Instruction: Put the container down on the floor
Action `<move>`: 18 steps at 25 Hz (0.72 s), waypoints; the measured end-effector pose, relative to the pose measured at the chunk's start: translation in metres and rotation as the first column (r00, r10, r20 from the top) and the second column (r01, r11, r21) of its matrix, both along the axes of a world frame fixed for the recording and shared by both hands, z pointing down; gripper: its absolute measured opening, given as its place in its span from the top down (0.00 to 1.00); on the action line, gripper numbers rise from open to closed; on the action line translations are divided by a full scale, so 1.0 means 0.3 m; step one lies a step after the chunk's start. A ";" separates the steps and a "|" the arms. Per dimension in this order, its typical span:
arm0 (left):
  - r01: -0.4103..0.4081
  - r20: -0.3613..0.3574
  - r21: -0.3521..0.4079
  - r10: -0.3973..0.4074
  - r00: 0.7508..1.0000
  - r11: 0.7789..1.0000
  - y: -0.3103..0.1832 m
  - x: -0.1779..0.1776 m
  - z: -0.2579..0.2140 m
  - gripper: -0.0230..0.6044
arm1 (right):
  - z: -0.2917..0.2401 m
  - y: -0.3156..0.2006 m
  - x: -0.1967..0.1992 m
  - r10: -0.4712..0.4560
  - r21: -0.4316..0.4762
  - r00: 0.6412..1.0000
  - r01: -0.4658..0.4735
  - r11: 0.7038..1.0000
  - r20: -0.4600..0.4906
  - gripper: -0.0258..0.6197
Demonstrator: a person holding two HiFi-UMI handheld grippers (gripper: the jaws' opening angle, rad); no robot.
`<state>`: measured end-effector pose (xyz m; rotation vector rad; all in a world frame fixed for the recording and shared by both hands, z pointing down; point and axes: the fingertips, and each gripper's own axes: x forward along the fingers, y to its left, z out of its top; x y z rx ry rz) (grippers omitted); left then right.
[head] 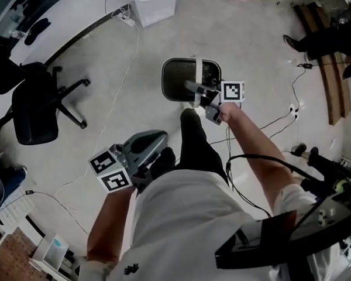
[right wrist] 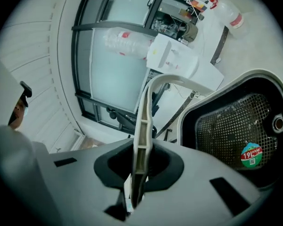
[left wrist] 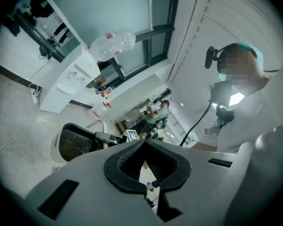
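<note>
Container (head: pixel 183 81) beyond right hand-held gripper (head: pixel 196 91), handle (right wrist: pixel 143 121) clamped

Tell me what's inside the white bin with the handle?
The white plastic container holds a black mesh liner with a round green-and-red sticker on it. Whatever lies beneath the mesh is covered, so I cannot see it.

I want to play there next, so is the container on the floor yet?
Not quite. Done: the right gripper is shut on the container's handle. In hand: the container is carried by that handle over the floor; I can't tell if it touches. Left: set it down and let go. The left gripper holds nothing.
</note>
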<state>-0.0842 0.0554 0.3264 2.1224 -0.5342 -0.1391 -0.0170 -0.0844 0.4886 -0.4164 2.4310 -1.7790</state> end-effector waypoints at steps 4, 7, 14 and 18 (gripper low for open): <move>0.044 0.052 -0.038 -0.042 0.998 0.998 -0.212 0.065 0.076 0.95 | 0.183 -0.233 0.015 -0.007 -0.055 1.000 0.008 0.998 0.010 0.91; 0.070 0.059 -0.070 -0.066 0.996 0.995 -0.378 0.131 0.135 0.95 | 0.349 -0.376 0.037 -0.023 -0.104 0.999 0.020 0.994 -0.033 0.91; 0.081 0.040 -0.108 -0.077 0.996 0.991 -0.694 0.263 0.331 0.95 | 0.712 -0.661 0.062 -0.095 -0.125 0.991 0.083 0.989 -0.095 0.91; 0.061 0.047 -0.124 -0.056 0.997 0.990 -0.801 0.299 0.453 0.95 | 0.914 -0.768 0.080 -0.109 -0.154 0.988 0.093 0.984 -0.105 0.92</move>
